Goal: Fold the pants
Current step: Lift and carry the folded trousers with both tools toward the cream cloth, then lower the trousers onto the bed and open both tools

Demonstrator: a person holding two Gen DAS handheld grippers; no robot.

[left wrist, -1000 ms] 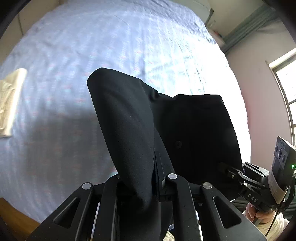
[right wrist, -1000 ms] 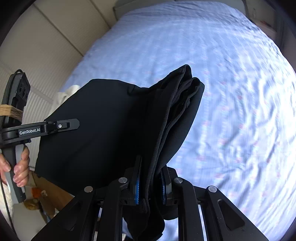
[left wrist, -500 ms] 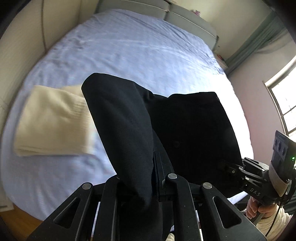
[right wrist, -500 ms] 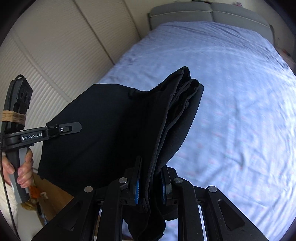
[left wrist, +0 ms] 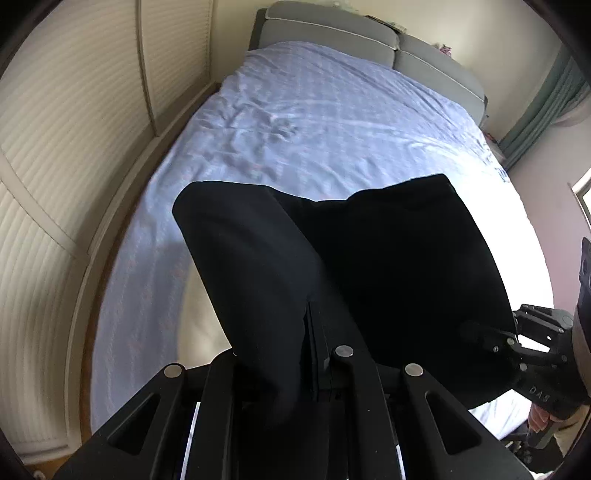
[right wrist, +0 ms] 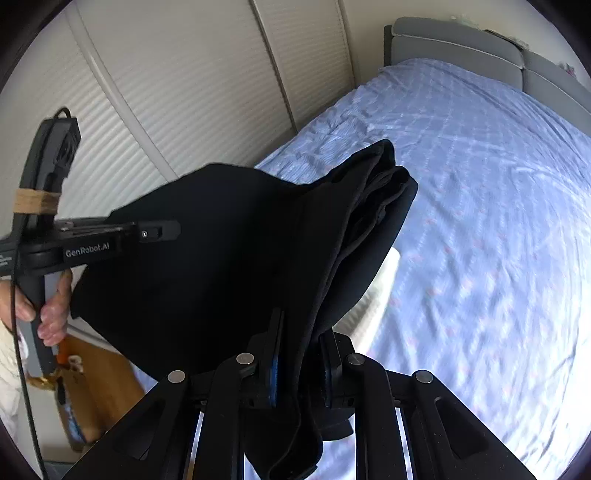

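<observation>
Because the folded black pants [left wrist: 369, 266] fill the middle of both wrist views, much of the bed [left wrist: 314, 122] beneath them is hidden, and a pale object at the near edge of the bed shows only as a blurred strip past the cloth in the right wrist view [right wrist: 373, 295]; what it is cannot be told. In the left wrist view the cloth drapes over the left gripper [left wrist: 314, 354], covering its fingertips, but the jaws sit close together with the fabric pinched between them. Across the bundle, the right gripper [right wrist: 299, 354] is clamped on the other end, its blue-lined pads pressing a thick stack of layers. Each gripper appears at the border of the other's view, gripped by a hand [right wrist: 51, 314]. Held up between the two, the pants hang above the near end of the bed, dark and smooth, with stacked folded edges visible on the right. Ribbed cream wardrobe doors [right wrist: 184, 92] flank the bed's left side, a grey headboard [left wrist: 332, 29] its far end.
</observation>
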